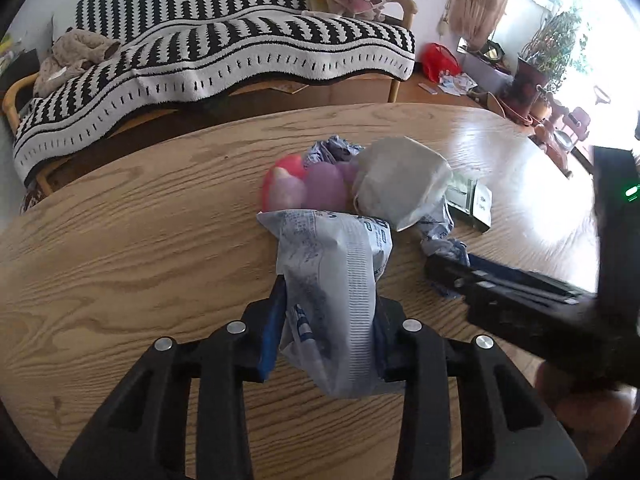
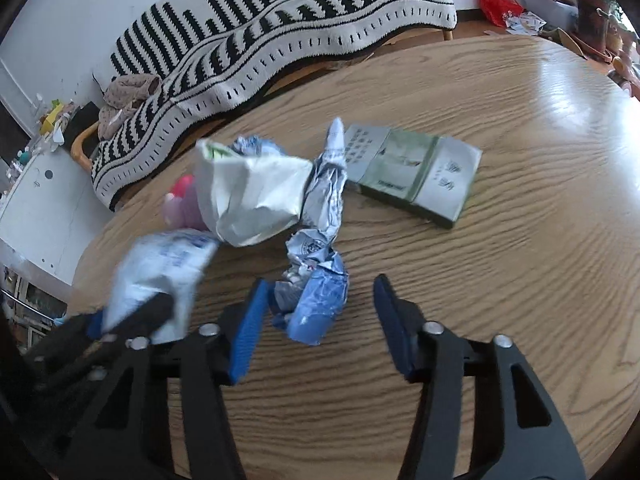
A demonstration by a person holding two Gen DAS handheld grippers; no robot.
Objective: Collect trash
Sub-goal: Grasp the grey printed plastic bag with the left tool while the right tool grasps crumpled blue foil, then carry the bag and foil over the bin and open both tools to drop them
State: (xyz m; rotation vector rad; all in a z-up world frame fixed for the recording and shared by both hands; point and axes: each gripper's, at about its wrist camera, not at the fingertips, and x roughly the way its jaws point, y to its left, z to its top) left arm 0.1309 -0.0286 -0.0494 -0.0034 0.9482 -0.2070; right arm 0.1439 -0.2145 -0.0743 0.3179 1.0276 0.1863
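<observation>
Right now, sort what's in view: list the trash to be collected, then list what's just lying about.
Trash to collect:
- printed white wrapper, clamped in the left gripper
- crumpled blue wrapper, between the open right gripper fingers
- crumpled white bag
- twisted silver wrapper
- flattened green carton
- pink and purple pieces

Lying about:
- striped blanket
- red bag on the floor
- potted plant

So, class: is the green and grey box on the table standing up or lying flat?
Lying flat. The box rests on its broad side on the table, its printed face upward.
</observation>
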